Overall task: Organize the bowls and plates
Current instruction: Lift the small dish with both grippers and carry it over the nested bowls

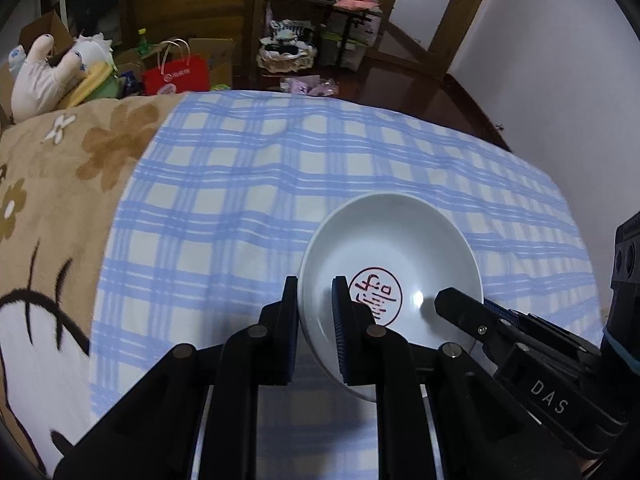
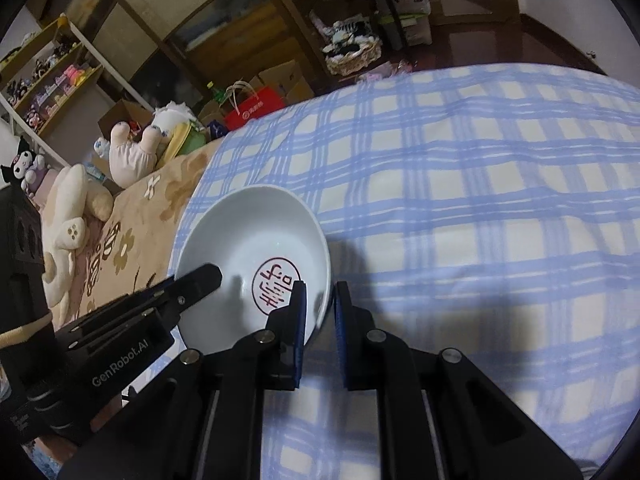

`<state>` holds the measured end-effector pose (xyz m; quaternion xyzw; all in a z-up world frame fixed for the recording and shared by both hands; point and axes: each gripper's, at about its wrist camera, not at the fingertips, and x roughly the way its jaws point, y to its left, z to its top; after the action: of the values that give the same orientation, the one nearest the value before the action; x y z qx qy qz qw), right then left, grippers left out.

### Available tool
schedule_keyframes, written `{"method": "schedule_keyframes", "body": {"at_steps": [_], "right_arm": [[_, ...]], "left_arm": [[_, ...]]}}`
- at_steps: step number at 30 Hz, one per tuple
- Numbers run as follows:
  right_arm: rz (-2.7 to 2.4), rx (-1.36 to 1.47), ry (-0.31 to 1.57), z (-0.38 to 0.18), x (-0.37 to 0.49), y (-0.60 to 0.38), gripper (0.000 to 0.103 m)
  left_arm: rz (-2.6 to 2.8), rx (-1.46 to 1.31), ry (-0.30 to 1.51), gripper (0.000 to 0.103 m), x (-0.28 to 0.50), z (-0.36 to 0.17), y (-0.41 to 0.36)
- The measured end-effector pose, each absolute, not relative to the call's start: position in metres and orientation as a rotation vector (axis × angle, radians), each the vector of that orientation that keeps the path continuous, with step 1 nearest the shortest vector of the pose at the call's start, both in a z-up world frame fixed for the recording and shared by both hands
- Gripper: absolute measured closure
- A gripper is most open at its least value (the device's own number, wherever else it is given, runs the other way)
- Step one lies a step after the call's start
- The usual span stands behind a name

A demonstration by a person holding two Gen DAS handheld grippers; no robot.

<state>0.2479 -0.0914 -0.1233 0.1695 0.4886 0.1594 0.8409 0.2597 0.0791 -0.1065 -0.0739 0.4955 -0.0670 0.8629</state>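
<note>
Black linkage and blue pads fill the near edge of both wrist views, and between them sits one white bowl with a red round stamp on its floor. My left gripper straddles the bowl's left rim: one pad outside the wall, the other inside, the two drawn in close on the rim. From the left view I judge it a pinch on the wall, though I cannot see every point of contact. My right gripper does the same on the opposite, right rim, one pad inside the bowl and one outside; there a small gap seems to show between the outer pad and the wall, so I cannot tell for certain that it has closed firmly.

The bowl is over the blue checked cloth, at its near part, close to where the cloth meets the tan flowered blanket on the left. Whether it rests on the cloth or is lifted a little, I cannot say.

As to progress: I see only this single bowl. No plate, no other bowl and no stack show in either view, so nothing appears sorted yet. I judge the work to be early, with this bowl in hand and its resting place not yet visible.
</note>
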Motion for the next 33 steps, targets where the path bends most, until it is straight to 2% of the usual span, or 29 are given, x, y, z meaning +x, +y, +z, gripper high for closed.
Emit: {"method": "schedule_keyframes", "body": {"at_steps": [21, 33], "right_arm": [[0.197, 0.359, 0.878, -0.043, 0.159, -0.191, 0.088], [0.084, 0.388, 0.803, -0.016, 0.098, -0.259, 0.088]], "left_arm": [[-0.307, -0.025, 0.922, 0.088, 0.192, -0.023, -0.032], [-0.413, 0.039, 0.896, 0.087, 0.147, 0.004, -0.108]]}}
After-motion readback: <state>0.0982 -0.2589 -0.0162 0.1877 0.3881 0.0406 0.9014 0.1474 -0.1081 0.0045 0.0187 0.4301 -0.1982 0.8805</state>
